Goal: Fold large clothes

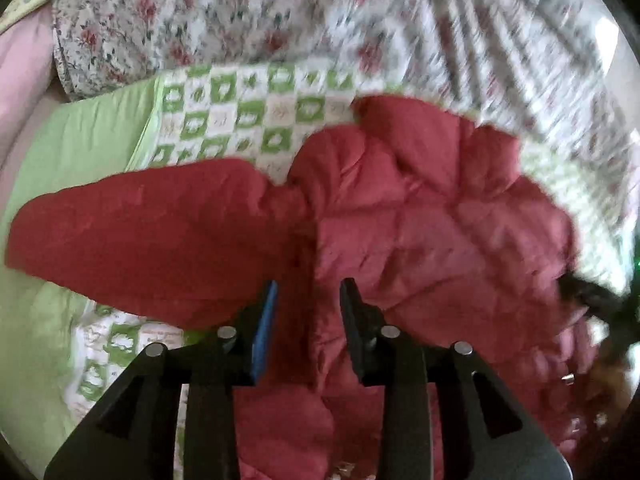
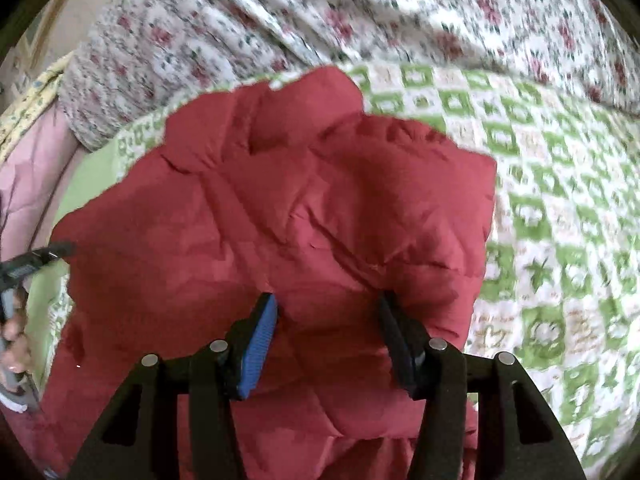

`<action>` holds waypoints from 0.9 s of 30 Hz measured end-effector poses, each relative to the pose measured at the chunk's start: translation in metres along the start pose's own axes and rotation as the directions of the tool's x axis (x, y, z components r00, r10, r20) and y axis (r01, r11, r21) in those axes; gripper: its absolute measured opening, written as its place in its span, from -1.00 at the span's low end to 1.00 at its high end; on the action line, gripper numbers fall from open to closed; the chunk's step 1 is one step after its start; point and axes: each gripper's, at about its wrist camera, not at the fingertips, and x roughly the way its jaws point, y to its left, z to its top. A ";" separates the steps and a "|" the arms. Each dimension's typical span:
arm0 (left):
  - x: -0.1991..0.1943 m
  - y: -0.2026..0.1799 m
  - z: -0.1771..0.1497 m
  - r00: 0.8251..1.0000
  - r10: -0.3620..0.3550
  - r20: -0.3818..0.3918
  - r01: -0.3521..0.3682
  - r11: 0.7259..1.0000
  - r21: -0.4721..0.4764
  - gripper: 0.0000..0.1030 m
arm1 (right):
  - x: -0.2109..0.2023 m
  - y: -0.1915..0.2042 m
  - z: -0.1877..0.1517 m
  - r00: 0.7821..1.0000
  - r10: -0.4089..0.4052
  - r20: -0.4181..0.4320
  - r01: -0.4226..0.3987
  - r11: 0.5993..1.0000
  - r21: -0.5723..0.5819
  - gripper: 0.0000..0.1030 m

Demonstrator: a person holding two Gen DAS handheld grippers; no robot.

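A red quilted puffer jacket [image 1: 400, 208] lies on a green-and-white checked bedspread [image 1: 240, 116]. One sleeve [image 1: 132, 232] stretches out to the left in the left wrist view. My left gripper [image 1: 308, 292] hovers open above the jacket near the sleeve's root, nothing between its jaws. In the right wrist view the jacket [image 2: 300, 220] fills the middle, with its right side folded in to a straight edge. My right gripper [image 2: 328, 304] is open just above the jacket's lower part. The views are blurred by motion.
A floral quilt [image 1: 280, 12] is bunched along the far side of the bed, also in the right wrist view [image 2: 360, 12]. A pink pillow [image 1: 20, 80] lies at the far left. The other gripper and a hand [image 2: 16, 312] show at the left edge.
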 end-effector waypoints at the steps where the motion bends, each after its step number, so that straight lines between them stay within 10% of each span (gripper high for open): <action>1: -0.004 -0.005 -0.001 0.999 -0.047 0.007 0.047 0.999 0.004 -0.42 | 0.003 -0.002 -0.002 1.000 0.007 0.002 -0.007 1.000 0.010 0.06; 4: 0.003 -0.028 -0.005 0.993 -0.116 -0.016 0.117 0.992 0.041 -0.42 | 0.007 0.002 -0.005 1.000 -0.003 0.005 0.003 1.000 0.014 0.07; 17: 0.072 -0.044 -0.032 0.994 -0.010 -0.111 0.022 0.994 0.103 -0.42 | -0.026 0.034 0.002 0.996 -0.001 0.087 0.004 1.000 -0.030 0.16; 27: 0.076 -0.031 -0.037 0.992 -0.033 -0.119 0.041 0.997 0.068 -0.38 | 0.022 0.022 -0.010 0.996 -0.079 -0.033 0.079 0.997 -0.022 0.14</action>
